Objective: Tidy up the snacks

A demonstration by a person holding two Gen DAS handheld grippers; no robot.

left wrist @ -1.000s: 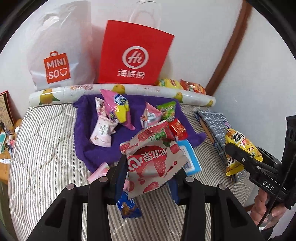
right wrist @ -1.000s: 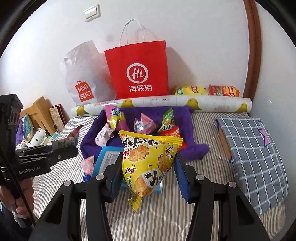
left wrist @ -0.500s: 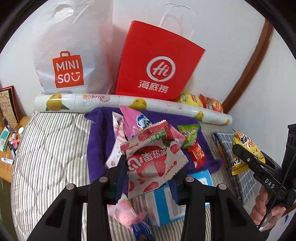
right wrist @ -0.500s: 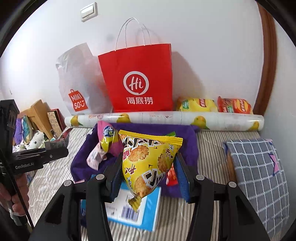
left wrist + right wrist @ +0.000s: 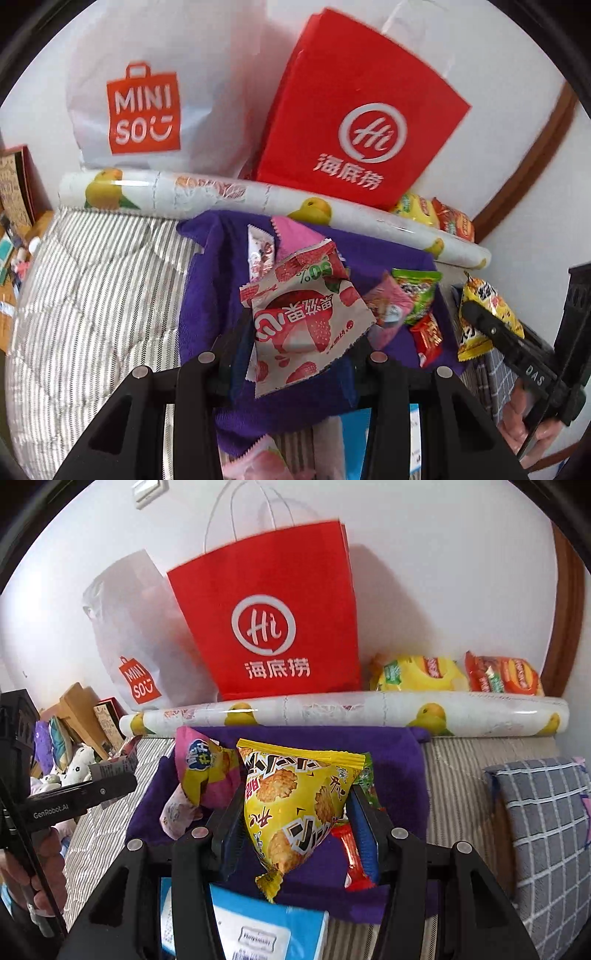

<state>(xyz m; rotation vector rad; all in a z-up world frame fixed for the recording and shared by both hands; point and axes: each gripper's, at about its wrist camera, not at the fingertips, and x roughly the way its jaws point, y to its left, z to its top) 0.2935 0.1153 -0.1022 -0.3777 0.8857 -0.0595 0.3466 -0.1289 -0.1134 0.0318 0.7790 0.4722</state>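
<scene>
My left gripper (image 5: 299,343) is shut on a red-and-white strawberry snack packet (image 5: 303,321), held above the purple cloth (image 5: 214,288). My right gripper (image 5: 295,812) is shut on a yellow cracker bag (image 5: 295,797), also over the purple cloth (image 5: 399,771). The right gripper with its yellow bag (image 5: 480,314) shows at the right edge of the left wrist view. More snacks lie on the cloth: a pink-and-yellow bag (image 5: 203,771), a green packet (image 5: 417,291), a small red packet (image 5: 428,336). A red paper bag (image 5: 273,620) and a white plastic bag (image 5: 147,92) stand against the wall.
A rolled fruit-print mat (image 5: 332,712) lies across the bed in front of the bags, with yellow and orange snack packs (image 5: 458,674) behind it. A blue-and-white box (image 5: 266,934) lies near my fingers. A checked grey cushion (image 5: 546,830) sits right; clutter (image 5: 74,738) fills the left side.
Both grippers have carried their packets forward toward the bags at the wall, which now look larger and nearer. The left gripper has rolled, tilting the view. Neither grip has altered.
</scene>
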